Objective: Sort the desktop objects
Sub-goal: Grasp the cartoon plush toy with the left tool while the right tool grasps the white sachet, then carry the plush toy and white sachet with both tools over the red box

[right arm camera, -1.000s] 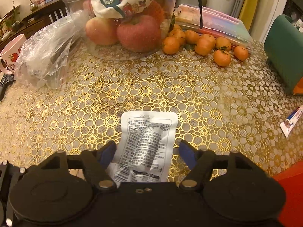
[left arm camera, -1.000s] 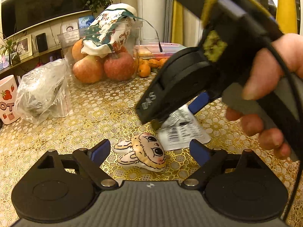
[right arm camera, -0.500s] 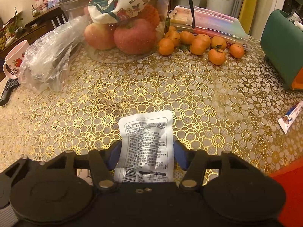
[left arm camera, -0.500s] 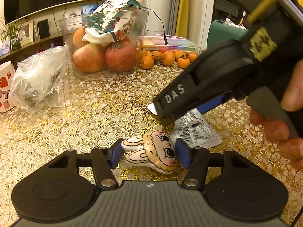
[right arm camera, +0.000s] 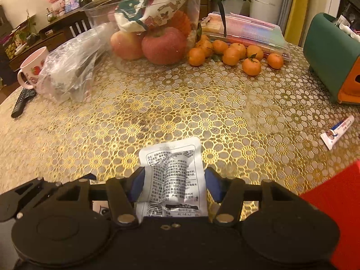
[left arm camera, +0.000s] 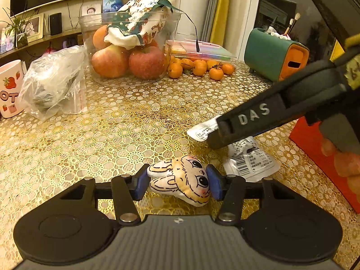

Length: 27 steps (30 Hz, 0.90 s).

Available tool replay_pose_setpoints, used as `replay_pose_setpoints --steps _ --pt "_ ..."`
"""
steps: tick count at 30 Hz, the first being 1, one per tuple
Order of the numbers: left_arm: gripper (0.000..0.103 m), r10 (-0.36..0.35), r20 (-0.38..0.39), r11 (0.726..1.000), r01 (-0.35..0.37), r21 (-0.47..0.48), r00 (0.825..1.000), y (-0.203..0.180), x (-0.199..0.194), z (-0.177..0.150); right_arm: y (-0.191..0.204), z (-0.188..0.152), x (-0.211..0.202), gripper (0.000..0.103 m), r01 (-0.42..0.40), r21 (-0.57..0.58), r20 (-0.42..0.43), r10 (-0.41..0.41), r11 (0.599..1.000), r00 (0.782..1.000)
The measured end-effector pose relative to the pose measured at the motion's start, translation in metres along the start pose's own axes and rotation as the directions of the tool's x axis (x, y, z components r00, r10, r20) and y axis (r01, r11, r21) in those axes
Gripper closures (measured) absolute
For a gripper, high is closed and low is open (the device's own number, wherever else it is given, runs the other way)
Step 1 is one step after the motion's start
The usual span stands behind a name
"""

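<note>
My left gripper (left arm camera: 177, 183) is shut on a small plush rabbit head (left arm camera: 182, 180), its blue pads pressed on both sides of it just above the gold lace tablecloth. My right gripper (right arm camera: 174, 183) is shut on a white foil snack packet (right arm camera: 174, 180) printed with black text. The packet crumples between the pads. In the left wrist view the right gripper's black body crosses from the right over the same packet (left arm camera: 249, 159). A small toothpaste tube (right arm camera: 337, 131) lies on the cloth at the right.
A clear bin of apples and a cloth bag (left arm camera: 132, 45) stands at the back. Several tangerines (right arm camera: 231, 52) lie beside it. A green and orange holder (left arm camera: 274, 56) is back right, a red box (left arm camera: 326, 157) at right. A plastic bag (left arm camera: 54, 83), mug (left arm camera: 9, 87) and remote (right arm camera: 22, 102) are at left.
Both grippers have closed from open: the left on the plush rabbit, the right on the packet. Both have lifted slightly and the views have shifted to the right.
</note>
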State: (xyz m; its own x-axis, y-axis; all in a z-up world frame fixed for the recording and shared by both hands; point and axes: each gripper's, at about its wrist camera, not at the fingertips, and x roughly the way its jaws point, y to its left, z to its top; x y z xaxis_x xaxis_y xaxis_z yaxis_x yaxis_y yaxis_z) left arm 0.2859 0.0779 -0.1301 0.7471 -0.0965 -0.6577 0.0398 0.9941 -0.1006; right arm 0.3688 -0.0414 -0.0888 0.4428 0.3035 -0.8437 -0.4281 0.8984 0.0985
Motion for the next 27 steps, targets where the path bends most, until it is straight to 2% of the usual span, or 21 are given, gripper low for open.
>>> replay_pose_setpoints --steps 17,27 --pt "0.050 -0.055 0.036 0.998 0.056 -0.017 0.998 -0.030 -0.074 -0.003 -0.004 -0.041 -0.083 0.046 -0.065 -0.022 0.044 0.066 0.998 0.997" --pt "0.050 -0.107 0.069 0.994 0.107 0.010 0.992 -0.063 -0.126 -0.003 -0.024 -0.073 -0.146 0.046 -0.088 -0.010 0.104 0.089 0.996 0.991"
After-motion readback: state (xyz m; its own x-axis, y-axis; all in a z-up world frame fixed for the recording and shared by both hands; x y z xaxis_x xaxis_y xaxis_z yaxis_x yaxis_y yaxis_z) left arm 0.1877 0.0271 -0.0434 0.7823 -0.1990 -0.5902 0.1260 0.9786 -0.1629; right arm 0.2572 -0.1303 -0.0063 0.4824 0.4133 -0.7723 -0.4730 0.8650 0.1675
